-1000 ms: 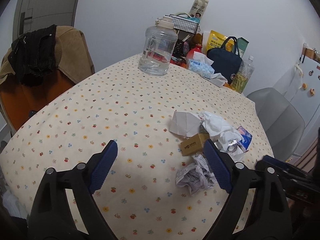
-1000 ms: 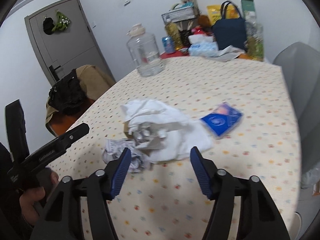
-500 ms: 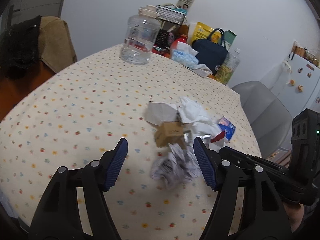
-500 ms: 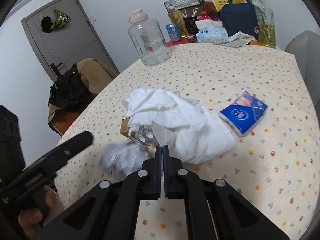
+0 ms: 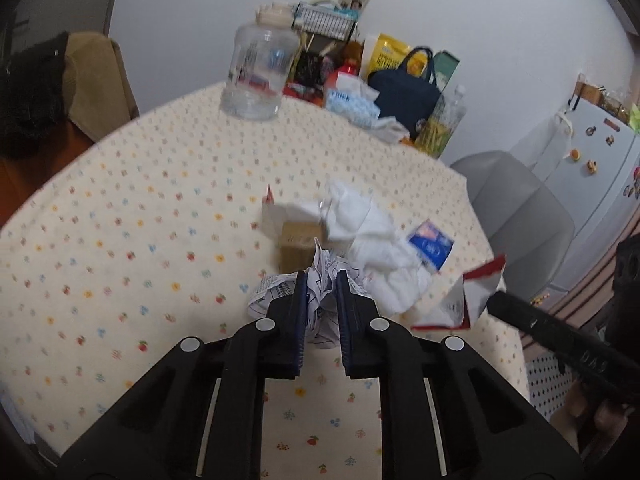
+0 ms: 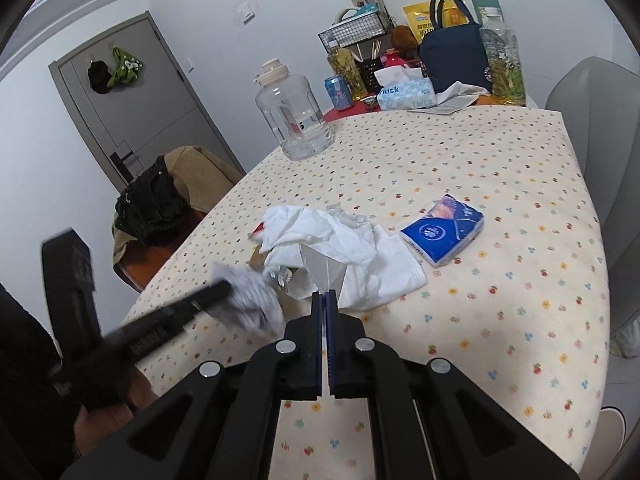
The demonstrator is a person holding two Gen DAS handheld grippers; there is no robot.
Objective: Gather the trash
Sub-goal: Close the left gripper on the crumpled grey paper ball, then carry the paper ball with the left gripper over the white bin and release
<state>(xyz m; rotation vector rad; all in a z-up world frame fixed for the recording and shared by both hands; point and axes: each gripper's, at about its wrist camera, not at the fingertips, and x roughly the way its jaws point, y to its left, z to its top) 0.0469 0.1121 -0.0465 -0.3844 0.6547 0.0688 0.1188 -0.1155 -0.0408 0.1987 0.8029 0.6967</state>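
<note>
since earlier frame: my left claw (image 5: 321, 280) just closed onto crumpled receipt (image 5: 280, 290); right claw (image 6: 324, 300) now pinches torn wrapper (image 6: 322, 270). grasp step; next lift both clear of desk (image 6: 500, 320).

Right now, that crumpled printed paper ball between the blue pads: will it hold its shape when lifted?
Probably light: the left gripper pinches the crumpled paper ball by one fold. It likely squashes rather than resists, since creased flaps bulge around both pads. Loose edges may flap or tear.
</note>
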